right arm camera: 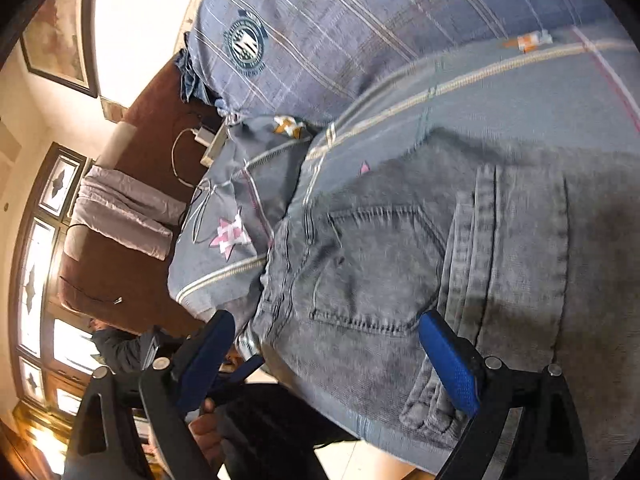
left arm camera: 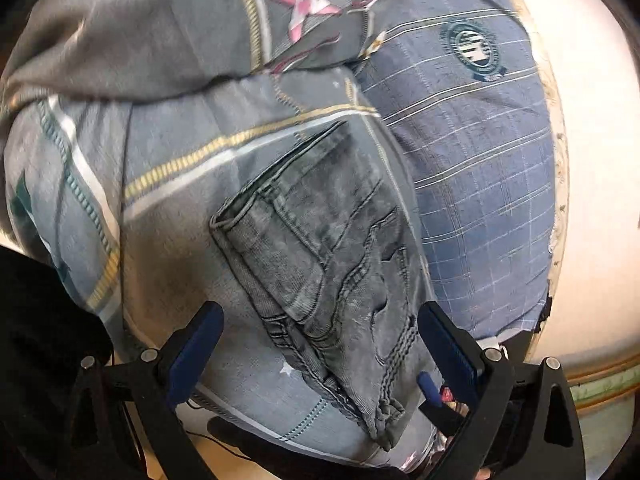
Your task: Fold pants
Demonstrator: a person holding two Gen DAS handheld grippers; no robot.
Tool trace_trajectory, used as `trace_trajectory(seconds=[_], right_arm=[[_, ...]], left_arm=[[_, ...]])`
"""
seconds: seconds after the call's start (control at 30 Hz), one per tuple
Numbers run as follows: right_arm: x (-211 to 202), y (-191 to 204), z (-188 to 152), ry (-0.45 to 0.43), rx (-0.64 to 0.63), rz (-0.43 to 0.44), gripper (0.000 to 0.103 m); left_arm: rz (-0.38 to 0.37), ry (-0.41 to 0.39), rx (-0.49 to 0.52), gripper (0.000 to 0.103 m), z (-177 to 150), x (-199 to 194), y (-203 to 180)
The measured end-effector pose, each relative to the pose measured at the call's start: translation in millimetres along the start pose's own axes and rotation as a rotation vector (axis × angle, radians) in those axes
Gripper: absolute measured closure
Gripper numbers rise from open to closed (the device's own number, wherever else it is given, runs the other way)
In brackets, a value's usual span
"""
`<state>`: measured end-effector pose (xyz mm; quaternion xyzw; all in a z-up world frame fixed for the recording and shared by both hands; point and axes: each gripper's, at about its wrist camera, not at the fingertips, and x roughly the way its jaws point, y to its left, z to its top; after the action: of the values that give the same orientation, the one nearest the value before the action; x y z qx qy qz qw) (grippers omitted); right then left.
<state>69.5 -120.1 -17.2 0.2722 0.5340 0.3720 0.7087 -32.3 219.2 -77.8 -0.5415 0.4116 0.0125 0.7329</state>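
Observation:
Grey washed denim pants (left arm camera: 324, 264) lie folded into a compact stack on a grey patterned bedsheet (left arm camera: 180, 200). My left gripper (left arm camera: 320, 328) is open, its blue pads on either side of the stack's near end, above it. In the right wrist view the pants (right arm camera: 400, 280) fill the middle, back pocket up. My right gripper (right arm camera: 326, 336) is open over the pocket edge. Neither holds cloth.
A blue plaid pillow (left arm camera: 472, 152) lies beyond the pants, also in the right wrist view (right arm camera: 320, 28). A brown sofa (right arm camera: 132, 248) with folded grey cloth (right arm camera: 124, 212), a white charger with cable (right arm camera: 202, 136) and windowed doors (right arm camera: 36, 280) stand at the left. The person's hand (right arm camera: 208, 432) holds the other gripper.

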Motion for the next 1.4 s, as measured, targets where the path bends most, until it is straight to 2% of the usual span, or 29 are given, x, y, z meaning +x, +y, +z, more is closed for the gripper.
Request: trace_trajectory(seconds=[0.1,0.17,0.27,0.57,0.6,0.63,0.67,0.73,0.83,1.0,1.13,1.23,1.27,1.3,1.33,1.4], right_arm=[[4,1,-4,0.008,-0.013,0.004,0.008],[8,1,-7,0.023,-0.009,0.017,0.008],[11,7,-9,0.025,-0.024,0.009,0.008],[28,18,-4,0.045,-0.044,-0.03,0.008],[31,16,-4,0.05,-0.04,-0.039,0.008],[32,15,-5,0.05,-0.035,-0.046,0.008],[33,13,-4,0.05,-0.03,-0.051,0.008],[34,12,-3,0.052,-0.024,-0.061,0.008],[35,16,0,0.057,-0.03,-0.055,0.008],[50,35,33,0.067,-0.005,0.051,0.008],[81,35,73,0.086,0.045,0.07,0.008],[109,18,92,0.098,0.104,0.052,0.008],[120,6,94,0.114,0.133,0.018,0.008],[130,-9,93,0.136,0.189,-0.016,0.009],[131,-15,91,0.127,0.215,0.006,0.009],[121,-5,91,0.128,0.202,0.034,0.009]], left_arm=[[-0.008,0.028,-0.026,0.006,3,16,2],[-0.041,0.045,-0.038,0.006,8,25,1],[-0.039,0.038,-0.057,0.006,13,34,5],[-0.103,-0.029,-0.068,0.007,22,35,13],[-0.105,-0.036,-0.066,0.01,23,39,10],[-0.104,-0.041,-0.055,0.025,23,40,10],[-0.087,-0.04,-0.046,0.035,24,38,11],[-0.045,-0.044,-0.038,0.068,26,39,12],[-0.019,-0.05,-0.049,0.087,28,40,21],[0.01,-0.06,-0.01,0.089,27,38,20],[0.014,-0.056,0.018,0.089,28,36,18],[0.005,-0.058,0.025,0.087,29,37,17],[0.0,-0.056,0.017,0.084,29,38,19],[-0.006,-0.054,0.008,0.074,29,39,19],[-0.016,-0.05,-0.001,0.065,30,40,21],[-0.037,-0.05,-0.008,0.058,30,40,21]])
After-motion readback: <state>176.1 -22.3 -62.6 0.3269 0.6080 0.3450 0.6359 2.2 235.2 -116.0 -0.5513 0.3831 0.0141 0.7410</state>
